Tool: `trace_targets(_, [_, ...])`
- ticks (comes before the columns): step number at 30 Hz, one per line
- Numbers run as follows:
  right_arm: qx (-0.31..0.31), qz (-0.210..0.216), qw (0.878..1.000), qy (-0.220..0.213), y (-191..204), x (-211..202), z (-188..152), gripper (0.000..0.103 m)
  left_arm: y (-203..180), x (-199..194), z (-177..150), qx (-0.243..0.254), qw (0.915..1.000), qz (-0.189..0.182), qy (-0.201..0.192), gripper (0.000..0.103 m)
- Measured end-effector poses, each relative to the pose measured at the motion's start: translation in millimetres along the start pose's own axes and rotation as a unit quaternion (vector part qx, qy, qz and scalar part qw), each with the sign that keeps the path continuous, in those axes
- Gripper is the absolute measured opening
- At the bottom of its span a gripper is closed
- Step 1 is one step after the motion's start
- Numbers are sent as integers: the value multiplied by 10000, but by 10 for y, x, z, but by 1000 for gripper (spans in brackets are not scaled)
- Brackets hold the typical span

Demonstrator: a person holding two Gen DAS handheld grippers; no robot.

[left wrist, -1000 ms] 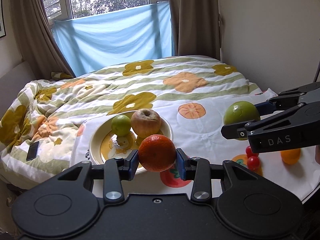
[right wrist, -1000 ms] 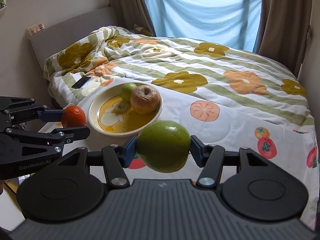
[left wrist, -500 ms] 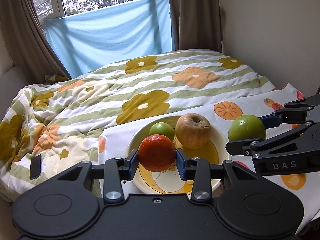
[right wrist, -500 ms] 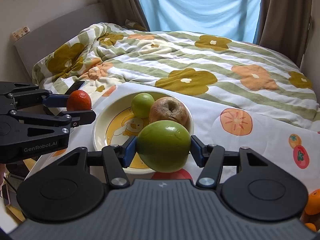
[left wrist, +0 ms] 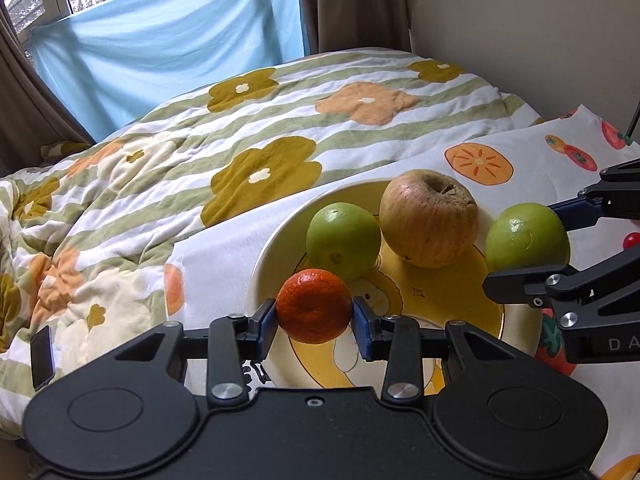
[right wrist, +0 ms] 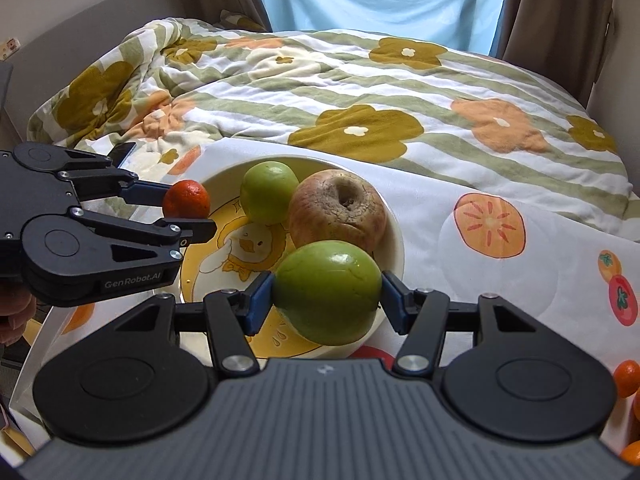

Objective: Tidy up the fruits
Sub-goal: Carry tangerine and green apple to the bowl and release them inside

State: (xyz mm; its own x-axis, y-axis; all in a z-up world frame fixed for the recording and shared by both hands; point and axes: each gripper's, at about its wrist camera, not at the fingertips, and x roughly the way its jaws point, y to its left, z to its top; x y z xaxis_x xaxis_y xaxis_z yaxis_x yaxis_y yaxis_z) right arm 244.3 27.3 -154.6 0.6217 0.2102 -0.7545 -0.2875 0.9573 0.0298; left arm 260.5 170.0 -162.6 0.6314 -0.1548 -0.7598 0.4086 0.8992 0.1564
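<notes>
A flowered quilt (left wrist: 280,128), blue sheet (left wrist: 168,36) and phone (left wrist: 42,356).

Right hand-held gripper (right wrist: 327,294) at lower centre of frame, pads clamped on large green fruit (right wrist: 327,291), held over near rim of plate (right wrist: 394,232). Plate holds small green fruit (right wrist: 269,192) touching wrinkled brown apple (right wrist: 338,210). Left hand-held gripper (right wrist: 188,210) enters from left edge, gripping small orange (right wrist: 186,199) over plate's left rim. Floral quilt (right wrist: 360,92) fills upper frame.
</notes>
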Motion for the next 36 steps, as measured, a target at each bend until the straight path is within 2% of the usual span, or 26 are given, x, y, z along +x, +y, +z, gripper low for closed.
trace_targets(5, [42,-81,9999,67,14,55,-9,72,-2,149,-34,113,9999,-27,128,44])
trace_targets(8, [35,-105,9999,71,23,62,-10,72,2,172,-27,123,9998,-78,123,48])
trace_targets(10, [16,-126,9999,67,20,67,-12,72,-2,147,-23,158,9998,-107,13,74])
trace_targets(12, [-30,-141,9999,52,15,58,-18,72,-6,91,-24,168,9998,-51,-131,93])
trace_targets(13, [-66,-149,9999,43,12,48,-26,72,-10,58,-25,194,9996,10,-203,95])
trace_targets(22, [-326,-99,9994,43,31,1,-95,72,67,-163,-93,-167,9995,28,-252,96])
trace_targets(30, [-613,10,9981,37,134,106,-120,72,95,-273,-275,-719,9972,116,-163,97])
trace_targets(36, [-768,73,9970,48,189,226,-138,72,136,-309,-309,-901,9957,109,-179,97])
